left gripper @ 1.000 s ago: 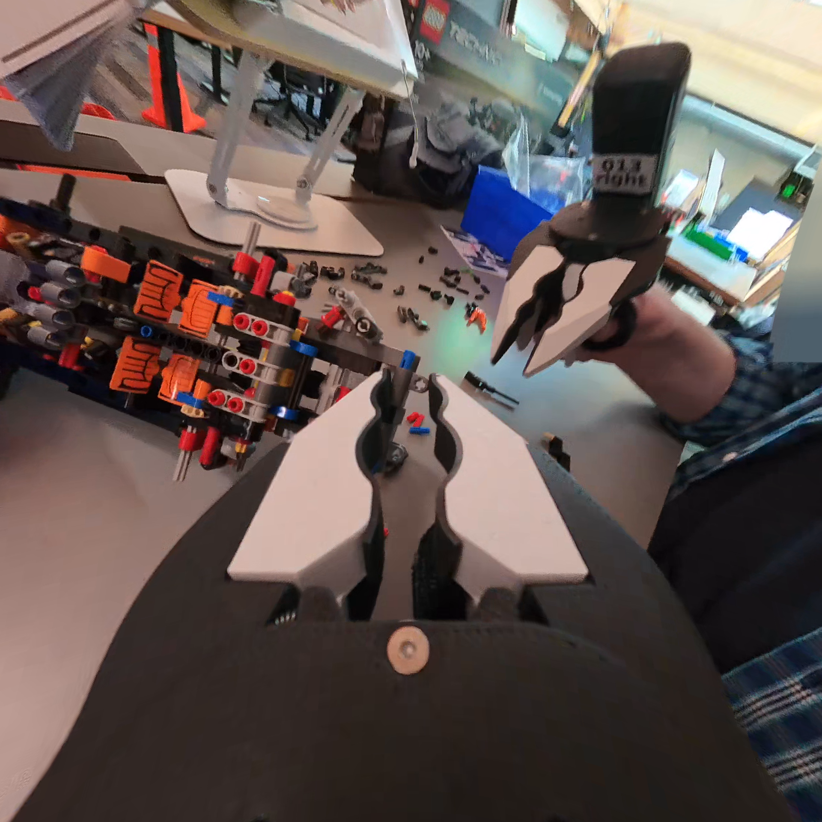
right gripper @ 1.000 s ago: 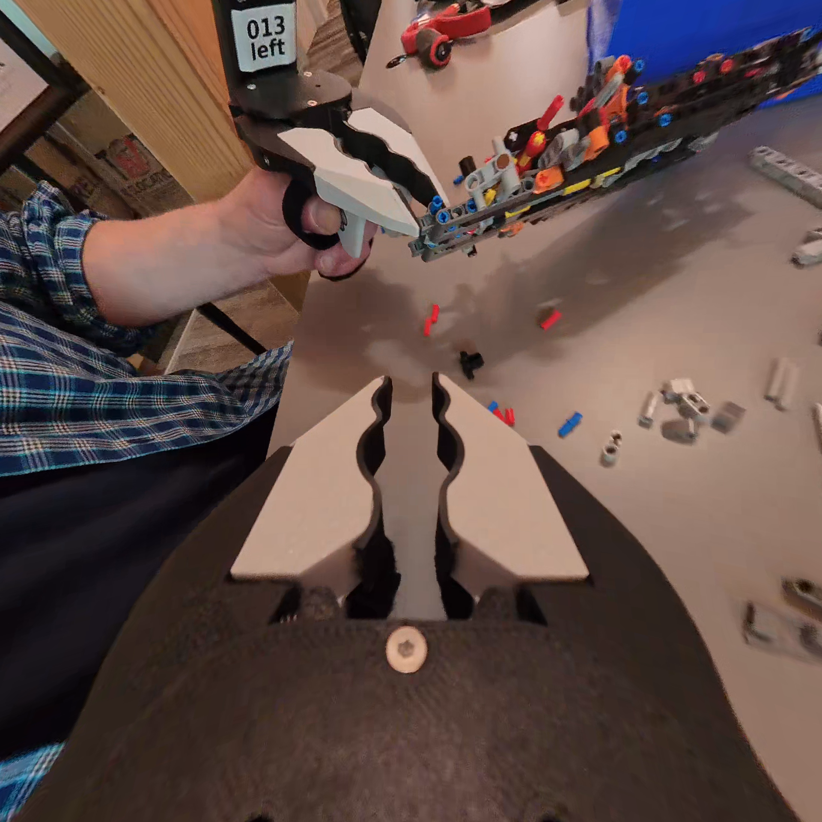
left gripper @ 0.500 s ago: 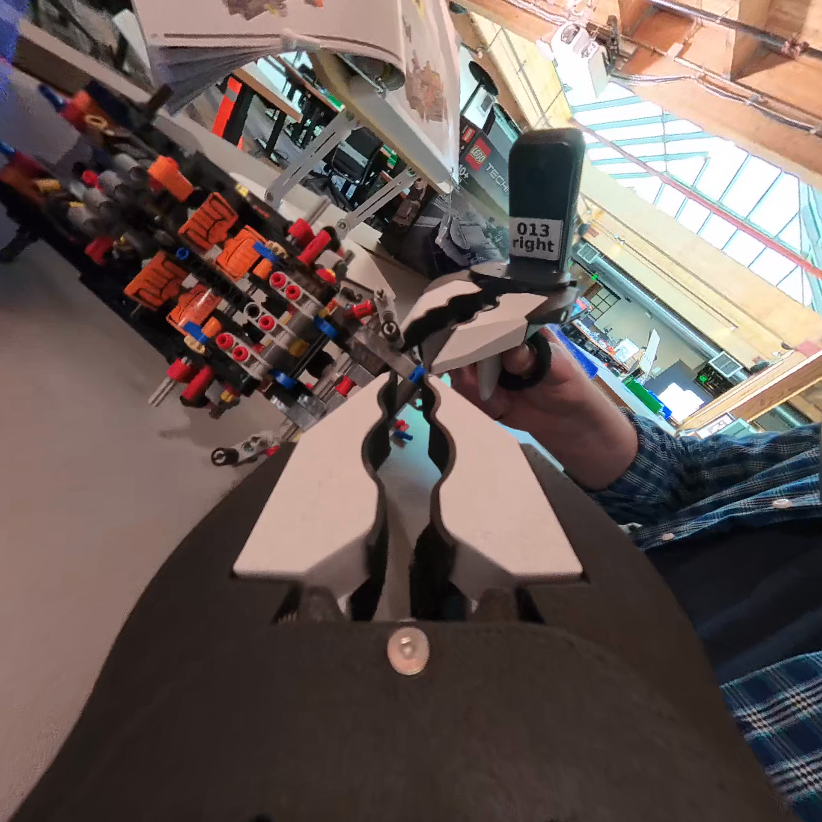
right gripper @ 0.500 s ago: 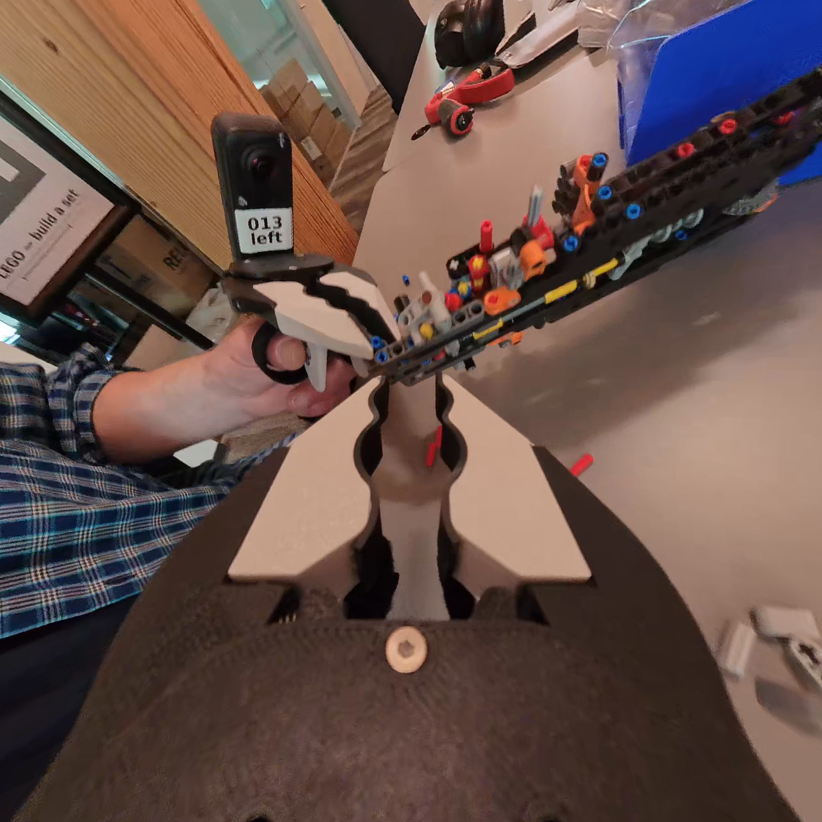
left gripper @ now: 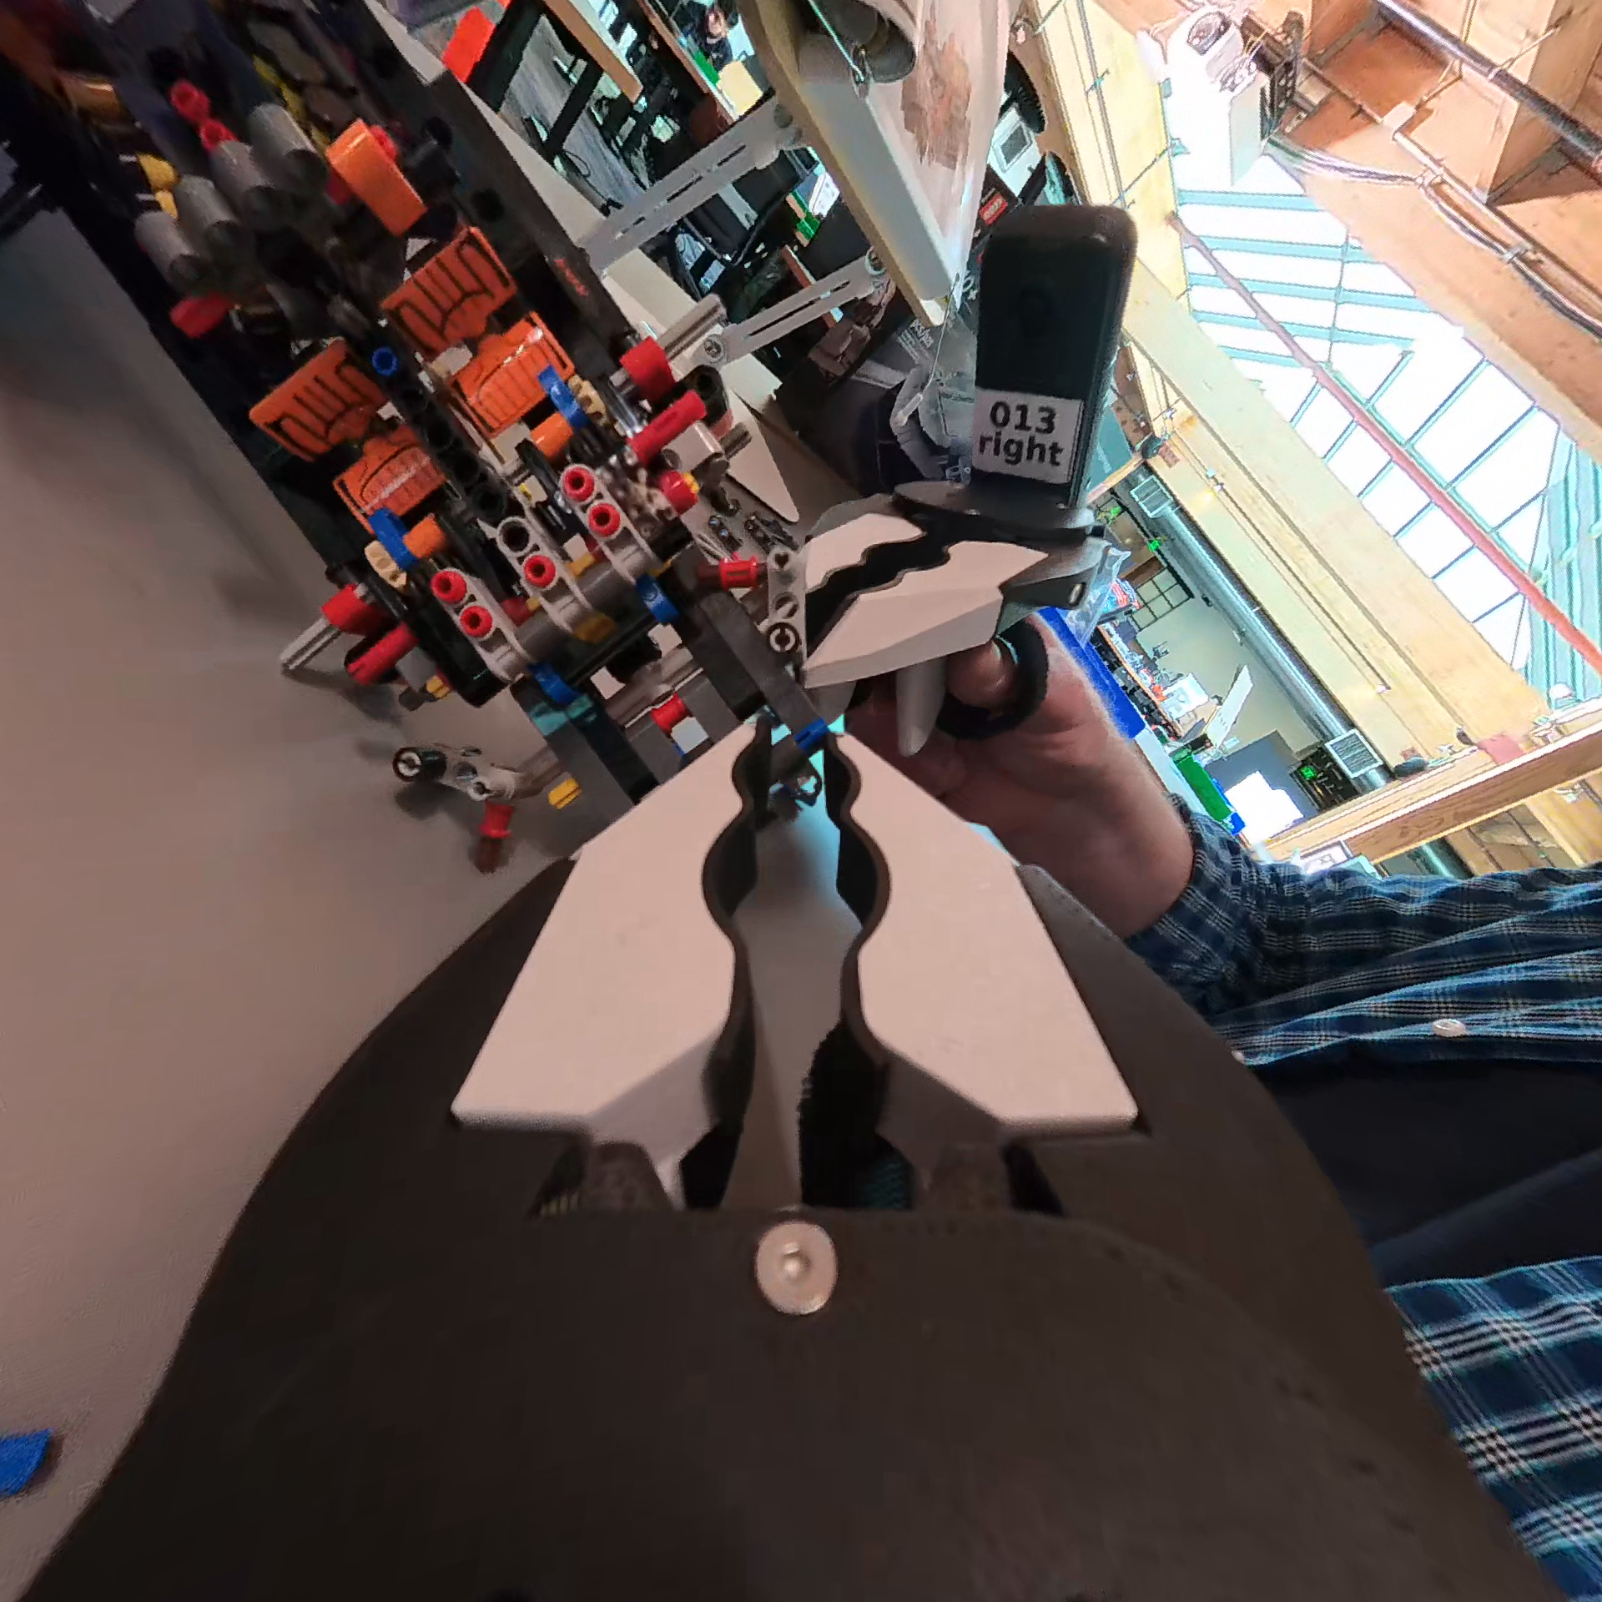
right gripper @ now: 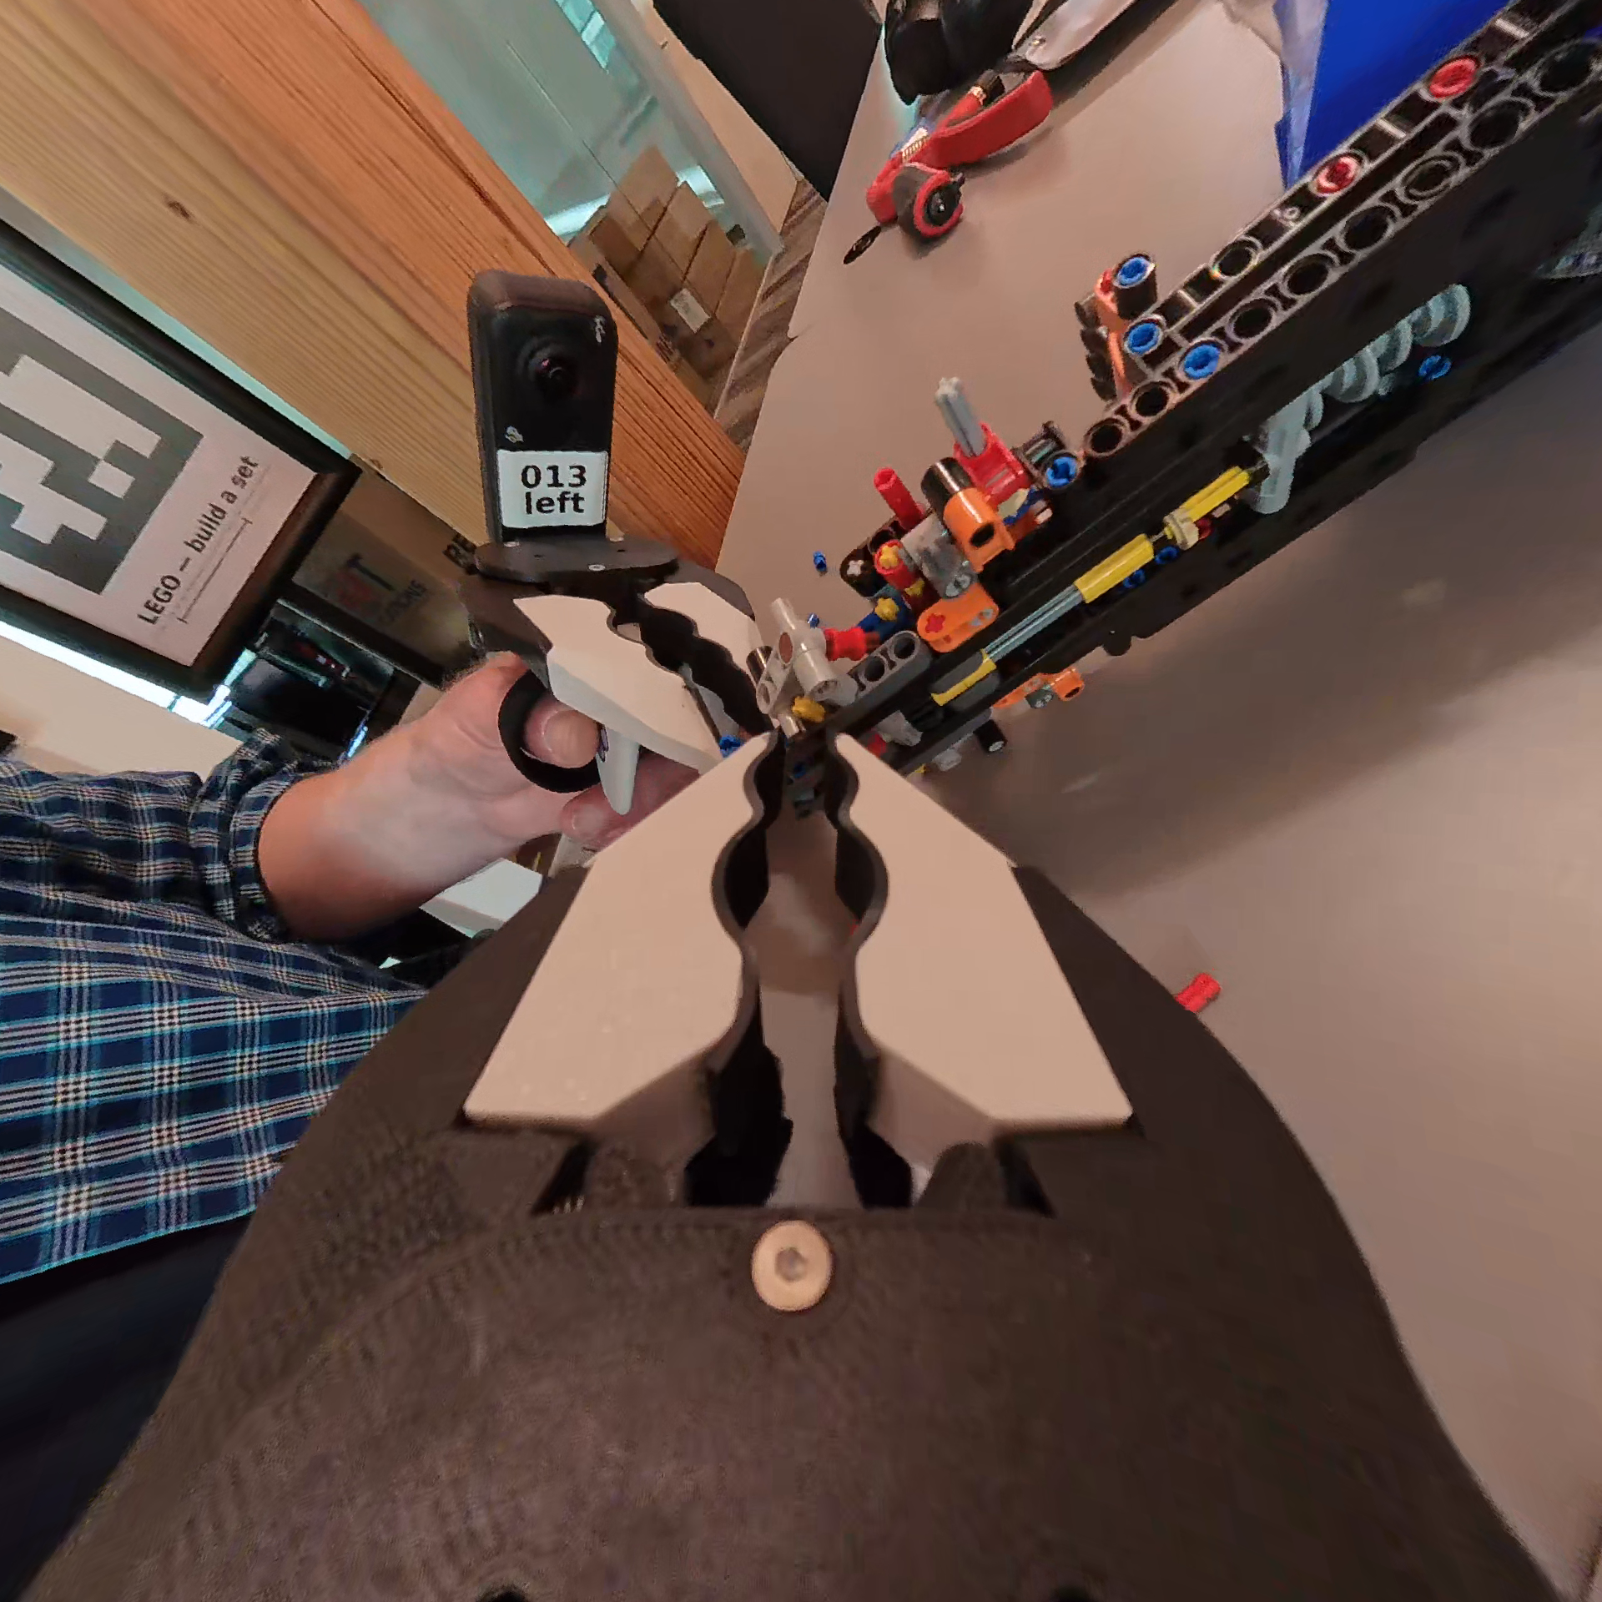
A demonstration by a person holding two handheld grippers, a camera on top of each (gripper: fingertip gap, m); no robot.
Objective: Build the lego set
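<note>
The long black lego model (left gripper: 485, 485), with orange panels and red and blue pins, lies slanted with its near end raised off the grey table (left gripper: 130, 867). My left gripper (left gripper: 793, 747) is shut on a dark beam with a blue pin at that end. My right gripper (left gripper: 802, 598) meets the same end from the right, jaws nearly closed around a light grey part. In the right wrist view the model (right gripper: 1214, 416) runs up to the right. There my right gripper (right gripper: 802, 747) pinches its tip, with the left gripper (right gripper: 737, 685) just beside it.
A grey connector (left gripper: 451, 767) and a red pin (left gripper: 494, 823) lie on the table under the model. Another red pin (right gripper: 1199, 991) lies to the right. A red tool (right gripper: 945, 165) and a blue box (right gripper: 1387, 69) sit farther back. A booklet stand (left gripper: 910, 130) rises behind.
My right gripper has come from above the table to the model's near end and narrowed onto it. The left gripper has tilted the model's end upward; both views now point higher.
</note>
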